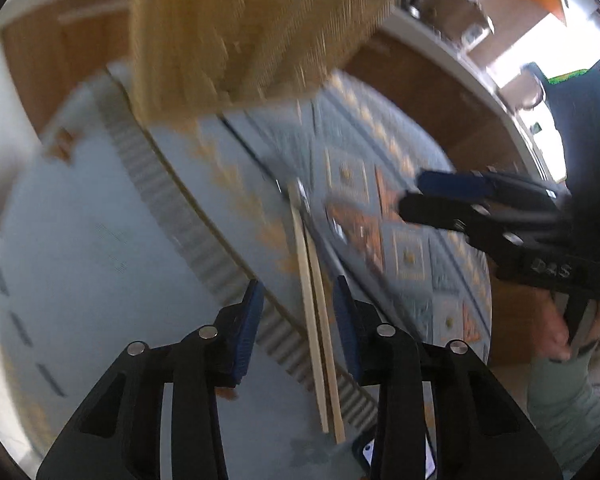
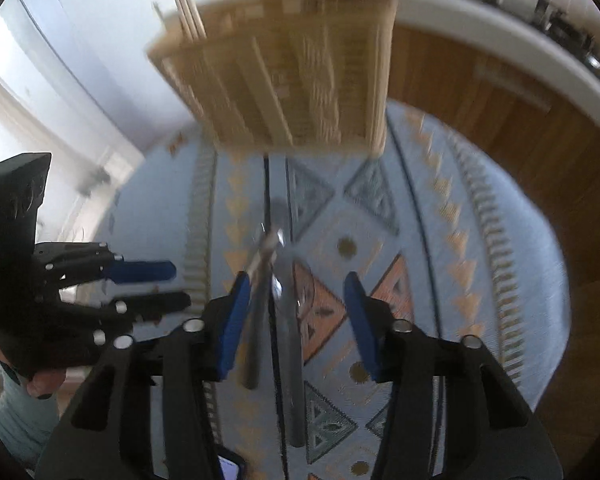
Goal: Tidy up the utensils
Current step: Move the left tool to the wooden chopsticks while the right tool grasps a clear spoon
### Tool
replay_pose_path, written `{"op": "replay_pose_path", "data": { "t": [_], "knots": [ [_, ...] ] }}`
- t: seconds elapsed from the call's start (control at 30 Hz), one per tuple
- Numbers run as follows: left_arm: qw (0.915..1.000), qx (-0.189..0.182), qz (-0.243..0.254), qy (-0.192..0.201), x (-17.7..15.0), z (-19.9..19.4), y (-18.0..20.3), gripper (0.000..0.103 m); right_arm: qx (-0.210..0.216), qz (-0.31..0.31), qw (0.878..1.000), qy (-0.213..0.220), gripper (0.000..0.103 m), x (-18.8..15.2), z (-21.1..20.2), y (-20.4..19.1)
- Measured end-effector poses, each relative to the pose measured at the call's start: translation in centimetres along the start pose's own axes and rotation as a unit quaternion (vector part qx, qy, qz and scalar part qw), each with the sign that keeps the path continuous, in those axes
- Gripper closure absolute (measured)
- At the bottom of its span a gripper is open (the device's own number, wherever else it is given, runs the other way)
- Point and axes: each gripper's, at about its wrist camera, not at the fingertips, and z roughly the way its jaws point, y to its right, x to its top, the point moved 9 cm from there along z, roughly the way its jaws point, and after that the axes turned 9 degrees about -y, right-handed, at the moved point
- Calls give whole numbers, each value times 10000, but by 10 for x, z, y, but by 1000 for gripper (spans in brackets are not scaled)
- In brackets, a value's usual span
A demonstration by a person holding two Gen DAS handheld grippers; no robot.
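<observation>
A woven wicker basket (image 1: 244, 32) stands at the far end of a round table covered by a pale blue patterned cloth (image 1: 100, 240). A pair of wooden chopsticks (image 1: 320, 320) lies on the cloth between the fingers of my open left gripper (image 1: 298, 292). Metal utensils (image 2: 268, 304), blurred, lie between the fingers of my open right gripper (image 2: 296, 284). The basket (image 2: 284, 80) shows in the right wrist view with wooden sticks (image 2: 186, 8) at its left corner. The right gripper also shows in the left wrist view (image 1: 410, 196), and the left gripper in the right wrist view (image 2: 180, 284), both open.
Wooden cabinets (image 2: 500, 92) under a white counter (image 1: 432, 40) run behind the table. The person's leg in green trousers (image 1: 560, 400) is at the right. A phone (image 1: 380, 452) lies at the table's near edge. Both views are motion-blurred.
</observation>
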Motion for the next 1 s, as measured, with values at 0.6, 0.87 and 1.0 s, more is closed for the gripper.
{"op": "replay_pose_path", "data": {
  "t": [0.6,0.87,1.0],
  "knots": [
    [9907,1250,545,13,-7,33,16,76,-545,-488,9970,-236,68,-31,46,-4],
    [9857,1557,641,30,4,34,18,76,-768,-669,9948,-69,84,-31,51,-14],
    [9862,1546,600,-1,4,34,19,79,-855,-616,9944,-20,92,-40,43,-2]
  ]
}}
